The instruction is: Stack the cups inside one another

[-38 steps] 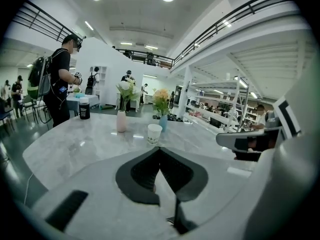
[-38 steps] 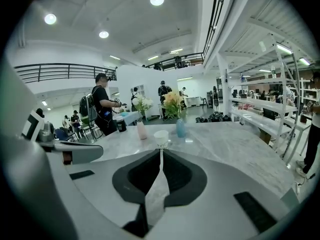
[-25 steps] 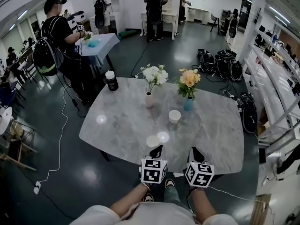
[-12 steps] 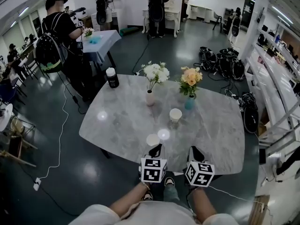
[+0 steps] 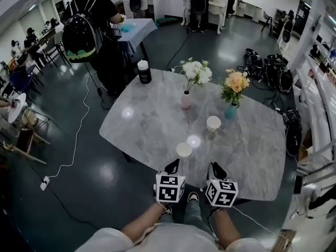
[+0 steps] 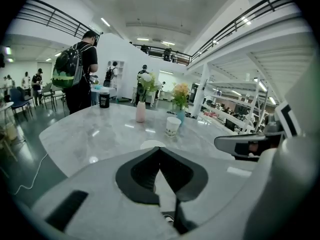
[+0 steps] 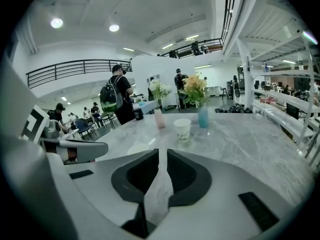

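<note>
1. no brand name can be read anywhere. a faint print is seen on the side of the far cup (image 5: 213, 124), but it is too small to be read.
2. a pale label is carried on the black canister (image 5: 144, 72) with a white lid at the table's far left edge; its writing cannot be made out.
3. black-and-white square markers are shown on the cube of each gripper; no letters are seen on them.
4. the near cup (image 5: 184, 150) is stood upright on the grey marble table (image 5: 142, 130), close to the near edge. it is found just ahead of the tips of the left gripper (image 5: 173, 166), apart from them.
5. the far cup is stood upright further in, just beside the blue vase (image 5: 231, 112) of orange flowers and right of the pink vase (image 5: 186, 100) of white flowers. it is placed well ahead of the right gripper (image 5: 216, 168), roughly in line with it.
6. the two cups are kept well apart; neither is set inside the other.
7. the left gripper's jaws are seen brought together at the tips, with nothing held between them.
8. the right gripper's jaws are drawn almost fully together, only a thin pale sliver being left between them, and no cup is gripped.
9. both grippers are held side by side over the table's near edge and pointed toward the cups.
</note>
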Motion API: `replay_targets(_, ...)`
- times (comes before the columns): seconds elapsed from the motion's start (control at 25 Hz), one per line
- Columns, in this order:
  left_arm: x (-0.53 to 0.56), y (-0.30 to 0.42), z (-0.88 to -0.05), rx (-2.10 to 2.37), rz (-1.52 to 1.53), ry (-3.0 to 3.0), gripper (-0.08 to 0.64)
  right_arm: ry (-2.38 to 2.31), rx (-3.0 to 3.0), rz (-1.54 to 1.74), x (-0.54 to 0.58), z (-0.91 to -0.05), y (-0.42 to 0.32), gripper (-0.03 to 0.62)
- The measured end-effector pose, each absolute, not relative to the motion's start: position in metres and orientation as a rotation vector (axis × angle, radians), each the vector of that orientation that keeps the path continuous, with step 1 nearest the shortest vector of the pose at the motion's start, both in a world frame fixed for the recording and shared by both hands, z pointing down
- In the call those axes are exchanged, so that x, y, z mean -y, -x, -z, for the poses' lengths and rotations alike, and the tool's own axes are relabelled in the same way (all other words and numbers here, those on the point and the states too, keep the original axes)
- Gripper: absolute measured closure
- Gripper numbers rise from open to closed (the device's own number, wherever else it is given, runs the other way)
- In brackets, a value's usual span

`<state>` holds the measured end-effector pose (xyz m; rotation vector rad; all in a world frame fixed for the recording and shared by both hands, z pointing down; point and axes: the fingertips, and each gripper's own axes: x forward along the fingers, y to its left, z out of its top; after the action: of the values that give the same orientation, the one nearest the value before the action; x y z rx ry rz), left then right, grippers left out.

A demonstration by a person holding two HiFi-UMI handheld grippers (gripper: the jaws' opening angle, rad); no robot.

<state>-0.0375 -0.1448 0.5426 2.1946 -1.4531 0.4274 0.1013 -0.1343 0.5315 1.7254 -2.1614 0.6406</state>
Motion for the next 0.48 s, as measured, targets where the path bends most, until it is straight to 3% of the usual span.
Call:
replay_targets(0.36,0.133,0.081,-0.564,1.56,-0.435,-2.036,0.565,-1.534,2.237,-0.668,0.145,-0.553,-0.056,0.566)
replay_targets(0.48,0.133,0.088,-0.568,1.592,-0.428,-1.997,0.565,-1.473,2.251,-0.678,0.149,-0.561,-0.046,0.537)
